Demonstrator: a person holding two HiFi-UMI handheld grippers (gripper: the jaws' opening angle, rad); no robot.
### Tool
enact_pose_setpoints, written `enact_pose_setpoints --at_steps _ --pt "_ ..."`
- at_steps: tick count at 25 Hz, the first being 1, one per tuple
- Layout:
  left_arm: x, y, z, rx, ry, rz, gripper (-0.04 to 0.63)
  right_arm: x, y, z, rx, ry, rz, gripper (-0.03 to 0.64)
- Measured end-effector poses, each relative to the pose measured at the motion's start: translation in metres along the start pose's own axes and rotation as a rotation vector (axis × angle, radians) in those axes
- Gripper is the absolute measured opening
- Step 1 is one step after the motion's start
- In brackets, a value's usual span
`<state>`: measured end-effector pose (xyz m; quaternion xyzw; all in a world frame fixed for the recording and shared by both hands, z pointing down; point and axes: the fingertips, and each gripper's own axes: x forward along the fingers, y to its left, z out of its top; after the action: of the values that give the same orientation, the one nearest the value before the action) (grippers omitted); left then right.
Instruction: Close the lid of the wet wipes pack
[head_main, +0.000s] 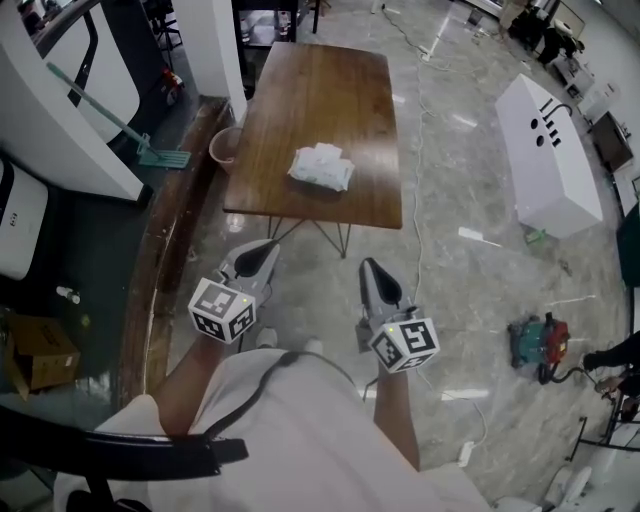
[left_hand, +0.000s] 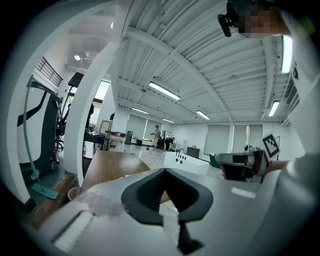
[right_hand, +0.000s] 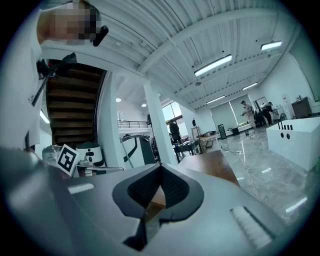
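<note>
The wet wipes pack (head_main: 321, 167) is a white, crinkled packet lying near the front edge of the brown wooden table (head_main: 330, 80). From here its lid cannot be made out. Both grippers hang close to the person's body over the floor, well short of the table. My left gripper (head_main: 256, 258) points toward the table's front left corner, jaws together and empty. My right gripper (head_main: 377, 279) is beside it, also shut on nothing. In the left gripper view the closed tips (left_hand: 164, 171) face the table (left_hand: 107, 167). In the right gripper view the closed tips (right_hand: 161, 166) also face the table (right_hand: 212, 164).
A long white cabinet (head_main: 548, 150) stands on the marble floor at the right, with a red machine (head_main: 540, 345) and cables nearer. Left of the table are a pink bucket (head_main: 224, 148), a green mop (head_main: 150, 150), a raised wooden ledge and a cardboard box (head_main: 40, 352).
</note>
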<state>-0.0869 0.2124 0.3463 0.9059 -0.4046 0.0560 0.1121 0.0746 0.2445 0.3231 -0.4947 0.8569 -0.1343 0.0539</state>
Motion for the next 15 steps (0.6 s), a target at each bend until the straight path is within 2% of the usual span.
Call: enact_pose_setpoints --at_steps 15 --pt "0.016 -0.032 -0.009 -0.01 0.013 0.001 0.005 -0.024 -0.021 -0.005 0.06 0.019 0.048 0.009"
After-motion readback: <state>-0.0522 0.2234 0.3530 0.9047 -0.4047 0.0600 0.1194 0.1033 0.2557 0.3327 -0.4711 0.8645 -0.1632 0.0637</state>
